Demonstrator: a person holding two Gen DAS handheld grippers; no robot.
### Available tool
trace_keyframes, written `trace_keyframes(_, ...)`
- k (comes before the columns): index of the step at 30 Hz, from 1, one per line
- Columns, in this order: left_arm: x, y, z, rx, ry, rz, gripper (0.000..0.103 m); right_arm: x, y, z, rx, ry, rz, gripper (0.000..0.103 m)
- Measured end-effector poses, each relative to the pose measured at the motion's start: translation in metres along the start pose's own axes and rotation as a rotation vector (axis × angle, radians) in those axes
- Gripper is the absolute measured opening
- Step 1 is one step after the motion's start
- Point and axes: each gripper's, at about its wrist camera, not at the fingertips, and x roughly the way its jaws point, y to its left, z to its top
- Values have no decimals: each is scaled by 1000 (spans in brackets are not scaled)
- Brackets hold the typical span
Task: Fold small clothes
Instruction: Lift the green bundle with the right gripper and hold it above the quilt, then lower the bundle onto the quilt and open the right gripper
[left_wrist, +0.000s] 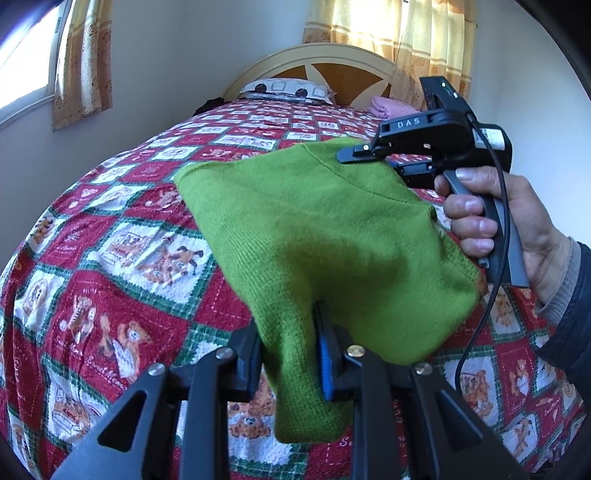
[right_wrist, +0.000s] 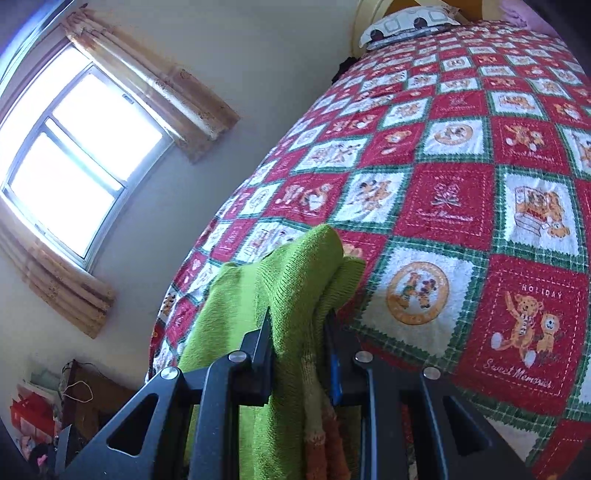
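A small green knitted garment (left_wrist: 325, 236) hangs stretched above the bed between both grippers. My left gripper (left_wrist: 290, 354) is shut on one bunched edge of it at the bottom of the left wrist view. In the same view the right gripper (left_wrist: 351, 155), held by a hand (left_wrist: 517, 229), pinches the far upper edge. In the right wrist view my right gripper (right_wrist: 301, 332) is shut on a thick fold of the green garment (right_wrist: 295, 280), whose lower part shows an orange band. The cloth hides most of the pads.
A bed with a red, white and green bear-patterned quilt (left_wrist: 122, 258) fills both views. A pillow (left_wrist: 288, 88) and a folded pink cloth (left_wrist: 391, 107) lie by the headboard. A curtained window (right_wrist: 74, 158) is on the left wall, with cluttered items (right_wrist: 40, 417) on the floor below.
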Motion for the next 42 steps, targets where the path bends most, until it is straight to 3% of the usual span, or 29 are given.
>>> trace_keyframes(5, 5, -2, -4, 6, 10, 25, 41, 15, -16, -4, 6, 18, -65, 23)
trace_keyframes(9, 4, -3, -5, 13, 9, 34, 46, 19, -31, -8, 48, 23, -48, 26)
trace_keyframes(16, -11, -11, -3, 71, 1, 79, 52, 9, -21, -9, 5, 0, -76, 29)
trace_keyframes(17, -14, -11, -2, 74, -7, 79, 54, 6, -19, -9, -3, -8, -81, 29)
trace_keyframes(20, -31, -9, 4, 87, -68, 114, 73, -16, -13, -11, -18, -61, -94, 31)
trace_keyframes(24, -30, 2, 21, 81, -116, 157, 77, -52, -1, -20, -20, -129, -44, 46)
trace_keyframes(27, -18, 14, 33, 48, -139, 180, 77, -73, 17, -34, -76, -145, 10, 48)
trace_keyframes(31, 11, 30, 40, 12, -100, 231, 77, -69, 33, -62, -137, -56, 100, 48)
trace_keyframes(34, 24, 36, 33, 7, -63, 248, 79, -51, 28, -81, -148, 19, 73, 48)
trace_keyframes(37, 28, 40, 27, -2, -60, 264, 89, -36, 17, -93, -139, 77, 60, 48)
trace_keyframes(42, 33, 48, 24, -36, -76, 277, 103, -32, 16, -95, -134, 48, 57, 48)
